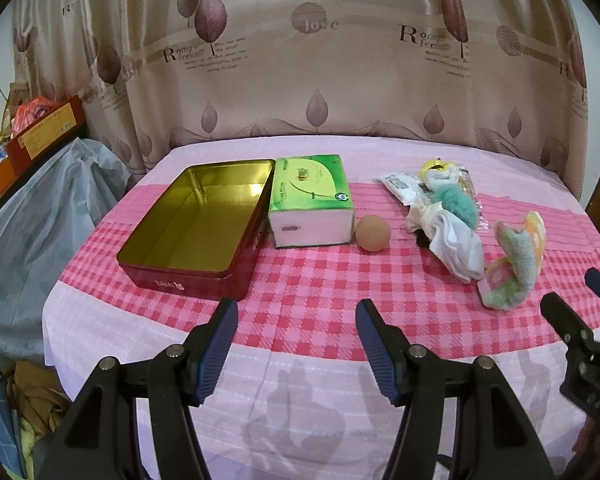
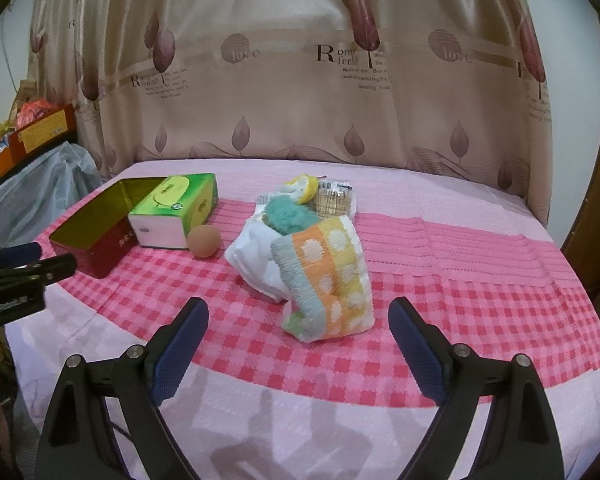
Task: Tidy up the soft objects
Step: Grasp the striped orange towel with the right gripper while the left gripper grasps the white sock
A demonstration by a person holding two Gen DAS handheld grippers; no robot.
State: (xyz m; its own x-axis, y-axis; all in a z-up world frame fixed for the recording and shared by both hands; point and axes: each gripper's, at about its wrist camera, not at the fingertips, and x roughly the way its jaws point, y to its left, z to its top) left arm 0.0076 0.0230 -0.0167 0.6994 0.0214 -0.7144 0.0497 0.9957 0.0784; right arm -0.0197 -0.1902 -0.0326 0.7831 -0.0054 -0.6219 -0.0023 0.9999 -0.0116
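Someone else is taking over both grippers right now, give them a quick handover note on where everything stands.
Left gripper: open, empty, hovering at the near table edge.
Right gripper: open, empty, lined up on the polka-dot towel.
Open red tin on the left holds nothing. The green tissue pack sits beside it, then the brown ball.
To the right, a pile: white cloth, teal plush, packets behind.
Done: nothing packed yet.
Left: all soft items, probably into the tin.

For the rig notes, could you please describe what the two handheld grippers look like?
Both match: the left gripper and right gripper have black wedge-shaped plastic fingers with silver pivot screws and dark blue ribbed pads. Small white lettering, unreadable, marks the left gripper's side in the right wrist view. No sleeves show.
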